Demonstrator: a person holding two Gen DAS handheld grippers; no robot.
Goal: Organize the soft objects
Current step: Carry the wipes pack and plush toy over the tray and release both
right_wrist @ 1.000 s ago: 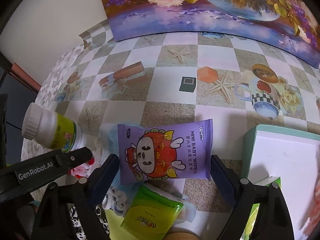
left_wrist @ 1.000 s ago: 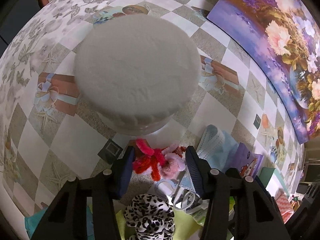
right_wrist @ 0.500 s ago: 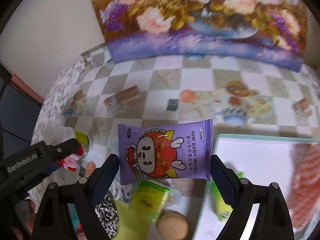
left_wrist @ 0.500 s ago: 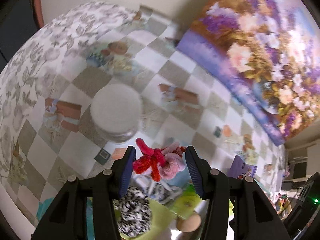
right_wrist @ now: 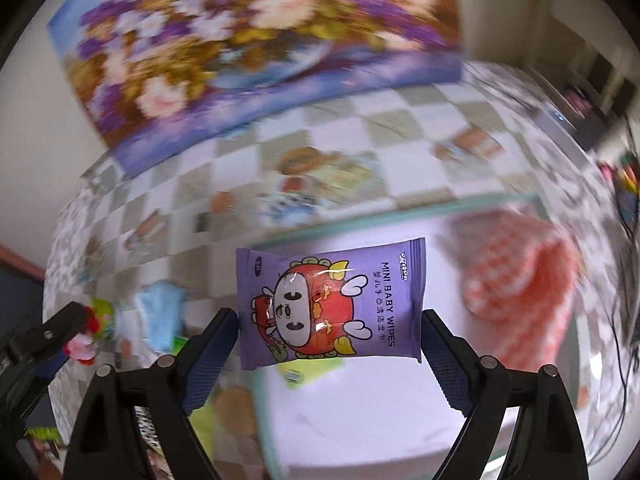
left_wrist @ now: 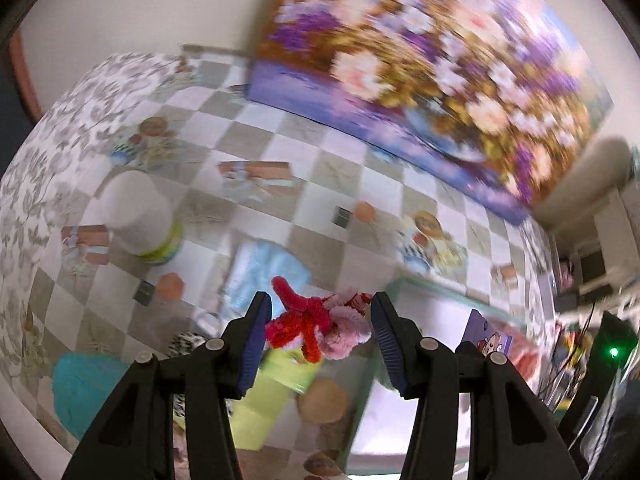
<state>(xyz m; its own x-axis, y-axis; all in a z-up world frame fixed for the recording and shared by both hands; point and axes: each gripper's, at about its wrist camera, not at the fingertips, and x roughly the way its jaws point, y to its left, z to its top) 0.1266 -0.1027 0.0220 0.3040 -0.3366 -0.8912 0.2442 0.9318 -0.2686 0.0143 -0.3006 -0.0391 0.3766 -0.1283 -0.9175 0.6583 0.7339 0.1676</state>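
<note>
Checked cloth (left_wrist: 304,168) over the worktop. Flower painting (left_wrist: 432,60) propped against the wall at the back. White-capped bottle (left_wrist: 140,220) standing upright to the left. Green light (left_wrist: 614,353) at far right.

Heavy motion smear across the flower painting (left_wrist: 420,64), blossoms melting into streaks. Checked tablecloth (right_wrist: 360,136) on the table just as smeared, its printed pictures unreadable. Red-and-white checked cloth (right_wrist: 524,280) a soft blur, edges gone. White bottle (left_wrist: 138,216) fuzzy, label illegible. Leopard-print piece (left_wrist: 188,340) mostly hidden behind the left tongs (left_wrist: 318,332), only a sliver showing. Round tan thing (left_wrist: 322,402) too blurred to identify. Green packet (left_wrist: 272,396) partly covered by the red and pink fuzzy toy (left_wrist: 316,326). White tray (right_wrist: 360,420) cut by the bottom edge, partly masked by the purple wipes pack (right_wrist: 328,304). Far right clutter with a green light (left_wrist: 614,352) too small to make out.
</note>
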